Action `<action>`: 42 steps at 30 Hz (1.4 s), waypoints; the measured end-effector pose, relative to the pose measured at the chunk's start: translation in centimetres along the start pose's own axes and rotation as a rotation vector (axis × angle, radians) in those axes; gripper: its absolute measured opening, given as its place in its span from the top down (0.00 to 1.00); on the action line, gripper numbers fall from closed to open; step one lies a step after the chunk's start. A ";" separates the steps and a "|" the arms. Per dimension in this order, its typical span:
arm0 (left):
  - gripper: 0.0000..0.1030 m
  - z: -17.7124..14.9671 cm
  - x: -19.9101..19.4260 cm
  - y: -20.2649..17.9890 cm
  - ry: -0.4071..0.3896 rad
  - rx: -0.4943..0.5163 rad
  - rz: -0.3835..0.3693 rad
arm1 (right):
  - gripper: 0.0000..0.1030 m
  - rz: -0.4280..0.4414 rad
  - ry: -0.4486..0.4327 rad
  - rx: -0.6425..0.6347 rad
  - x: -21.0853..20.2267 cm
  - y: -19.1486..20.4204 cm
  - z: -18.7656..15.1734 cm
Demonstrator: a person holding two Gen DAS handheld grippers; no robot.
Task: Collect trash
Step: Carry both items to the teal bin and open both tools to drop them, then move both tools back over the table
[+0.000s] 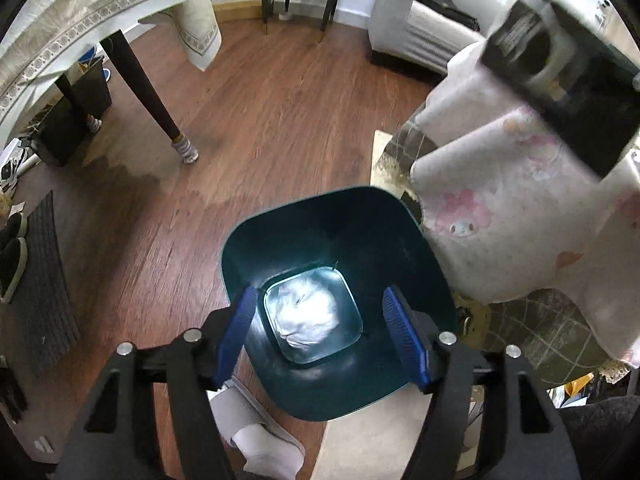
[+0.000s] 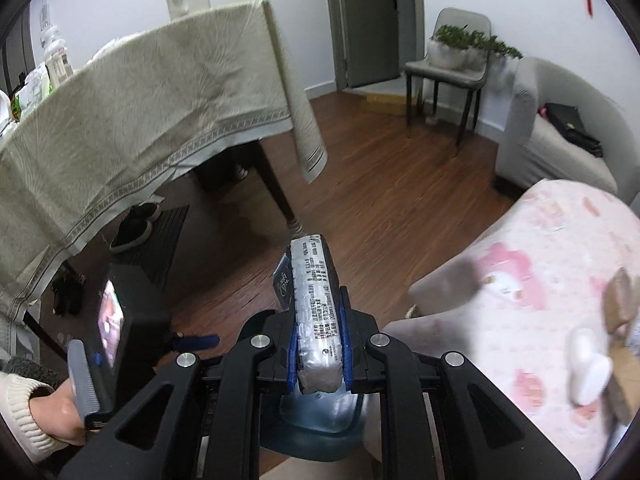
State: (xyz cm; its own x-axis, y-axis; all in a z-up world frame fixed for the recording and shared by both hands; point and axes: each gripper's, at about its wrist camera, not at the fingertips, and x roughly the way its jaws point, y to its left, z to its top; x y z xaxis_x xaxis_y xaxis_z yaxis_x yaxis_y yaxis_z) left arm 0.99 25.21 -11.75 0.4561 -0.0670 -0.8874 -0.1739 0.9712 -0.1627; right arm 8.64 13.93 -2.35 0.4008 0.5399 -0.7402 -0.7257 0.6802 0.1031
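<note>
Left hand-held gripper (image 1: 320,336) spread wide and empty, aimed straight down into the dark bin (image 1: 280,240) on the wooden floor (image 1: 280,112), crumpled white trash (image 1: 308,318) lying at its bottom. Right hand-held gripper (image 2: 320,344) pinching a silver packet (image 2: 316,308), long axis running away along the fingers, bin rim (image 2: 316,436) just below and nearer; probably drop next.

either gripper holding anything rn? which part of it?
Right gripper is shut on a flat silver printed packet, clamped across its near end; the rest sticks out forward. Left gripper is open, holding nothing, above the dark teal plastic bin.
</note>
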 end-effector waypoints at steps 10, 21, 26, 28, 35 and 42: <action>0.33 0.5 -4.0 1.3 -0.108 -0.008 0.044 | 0.84 0.015 0.143 0.027 6.0 0.6 -2.5; 0.58 1.9 -9.5 1.7 -0.233 -0.008 0.018 | 0.83 0.000 0.266 -0.014 10.3 2.0 -5.3; 0.62 2.6 -12.0 1.6 -0.294 -0.033 0.007 | 0.83 -0.005 0.334 -0.031 12.2 2.2 -6.8; 0.65 2.8 -12.7 1.7 -0.308 -0.047 0.007 | 0.83 -0.012 0.375 -0.043 13.3 2.3 -7.8; 0.66 3.8 -15.6 1.4 -0.388 -0.087 -0.039 | 0.69 -0.061 0.459 -0.122 14.8 2.8 -10.5; 0.66 4.3 -17.5 -0.3 -0.470 -0.054 -0.024 | 0.32 -0.035 0.443 -0.132 13.7 2.9 -10.9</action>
State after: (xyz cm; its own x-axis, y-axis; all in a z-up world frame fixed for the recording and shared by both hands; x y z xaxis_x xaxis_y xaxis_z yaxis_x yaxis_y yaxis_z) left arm -3.19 27.06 5.74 0.8041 0.0330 -0.5936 -0.1973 0.9567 -0.2140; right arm 5.97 17.86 -19.40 0.1692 0.2346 -0.9572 -0.7925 0.6097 0.0093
